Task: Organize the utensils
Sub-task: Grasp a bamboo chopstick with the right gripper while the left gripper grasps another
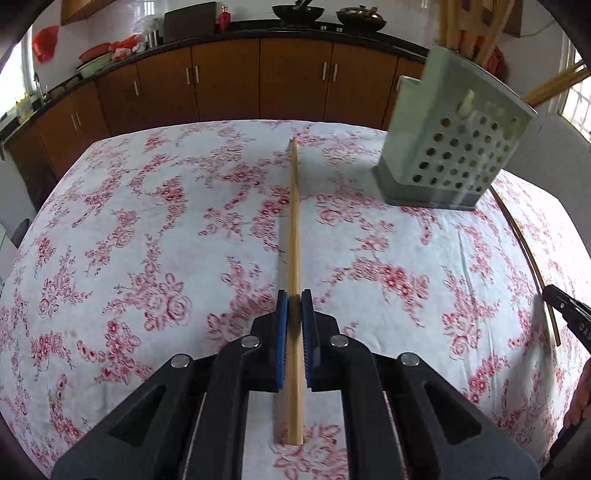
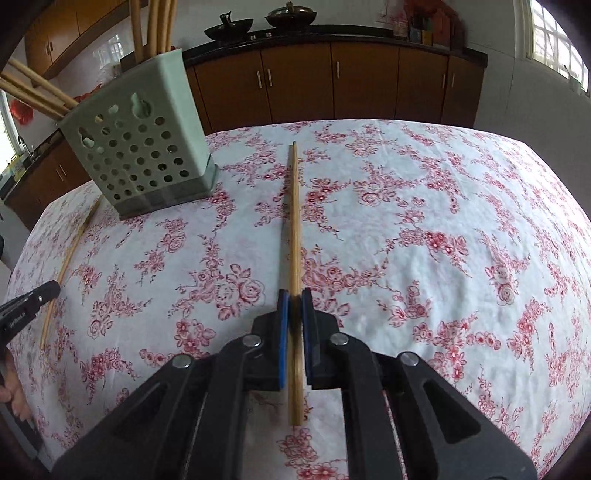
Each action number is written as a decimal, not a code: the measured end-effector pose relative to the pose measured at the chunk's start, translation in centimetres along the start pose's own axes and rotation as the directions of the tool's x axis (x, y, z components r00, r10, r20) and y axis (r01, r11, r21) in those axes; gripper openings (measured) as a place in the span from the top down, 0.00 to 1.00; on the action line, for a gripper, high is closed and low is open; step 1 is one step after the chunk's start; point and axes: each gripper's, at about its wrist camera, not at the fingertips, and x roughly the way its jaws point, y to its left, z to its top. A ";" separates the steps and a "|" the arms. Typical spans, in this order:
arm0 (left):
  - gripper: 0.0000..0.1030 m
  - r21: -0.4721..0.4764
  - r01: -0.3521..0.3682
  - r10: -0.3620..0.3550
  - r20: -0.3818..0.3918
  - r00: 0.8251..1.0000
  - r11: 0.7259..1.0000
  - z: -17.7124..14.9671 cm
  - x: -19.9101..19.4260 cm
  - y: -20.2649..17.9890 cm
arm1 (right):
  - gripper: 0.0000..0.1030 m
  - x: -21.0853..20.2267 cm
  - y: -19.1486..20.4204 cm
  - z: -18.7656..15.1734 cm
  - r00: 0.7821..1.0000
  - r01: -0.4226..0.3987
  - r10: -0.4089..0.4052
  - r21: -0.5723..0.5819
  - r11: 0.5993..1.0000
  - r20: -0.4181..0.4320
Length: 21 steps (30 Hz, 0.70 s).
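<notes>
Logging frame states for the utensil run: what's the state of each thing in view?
left gripper: shut on a chopstick
left chopstick: held, pointing forward over the tablecloth
right gripper: shut on a chopstick
right chopstick: held likewise
utensil holder: upright, chopsticks inside
cabinet doors: closed

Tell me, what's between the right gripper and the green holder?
Only bare flowery cloth, seen in the right wrist view, between the right gripper and holder.

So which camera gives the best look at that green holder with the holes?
The right wrist view: the green perforated utensil holder appears whole and fairly sharp, with chopsticks standing in it. In the left wrist view the same holder is motion-blurred and shown from a steeper slant.
</notes>
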 end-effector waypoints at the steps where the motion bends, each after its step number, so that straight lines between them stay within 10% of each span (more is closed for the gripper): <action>1: 0.92 -0.005 0.000 0.000 0.002 1.000 1.000 0.2 0.1 0.5 | 0.92 0.2 0.3 0.1 1.000 0.002 -0.002 -0.005 1.000 -0.001; 21: 0.90 0.005 -0.024 0.024 0.032 0.999 1.000 0.4 0.3 0.8 | 0.91 0.6 1.1 0.2 0.999 0.040 -0.040 -0.043 0.998 0.016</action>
